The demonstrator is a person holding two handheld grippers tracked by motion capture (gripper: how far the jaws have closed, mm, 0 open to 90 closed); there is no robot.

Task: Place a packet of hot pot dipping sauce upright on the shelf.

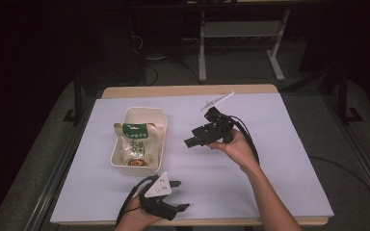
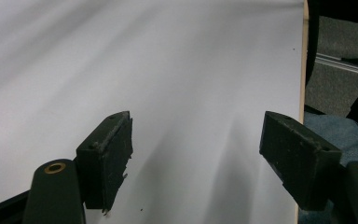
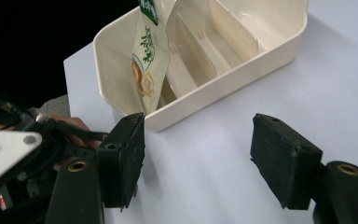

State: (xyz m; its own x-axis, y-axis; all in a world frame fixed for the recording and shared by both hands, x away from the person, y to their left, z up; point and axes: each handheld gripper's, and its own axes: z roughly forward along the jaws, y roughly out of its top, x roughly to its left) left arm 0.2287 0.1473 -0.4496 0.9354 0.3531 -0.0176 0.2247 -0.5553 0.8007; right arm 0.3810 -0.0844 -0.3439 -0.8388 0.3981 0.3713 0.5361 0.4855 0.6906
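A cream divided bin (image 1: 161, 139) stands on the white sheet left of centre. A green and white snack packet (image 1: 137, 143) leans inside it, its top poking above the rim. My right gripper (image 1: 192, 136) hovers just right of the bin, pointing at it, jaws open and empty. In the right gripper view the bin (image 3: 214, 88) and packet (image 3: 148, 58) lie just beyond the open right gripper (image 3: 198, 158). My left gripper (image 1: 179, 195) rests open near the front edge, below the bin. In its own view the left gripper (image 2: 196, 149) spans bare sheet.
The white sheet (image 1: 270, 159) covers the wooden table (image 1: 188, 90), with bare room to the right of the bin. A white desk frame (image 1: 202, 48) stands on the dark floor behind. The table's edge (image 2: 303, 70) and blue trousers (image 2: 328, 133) show past the left gripper.
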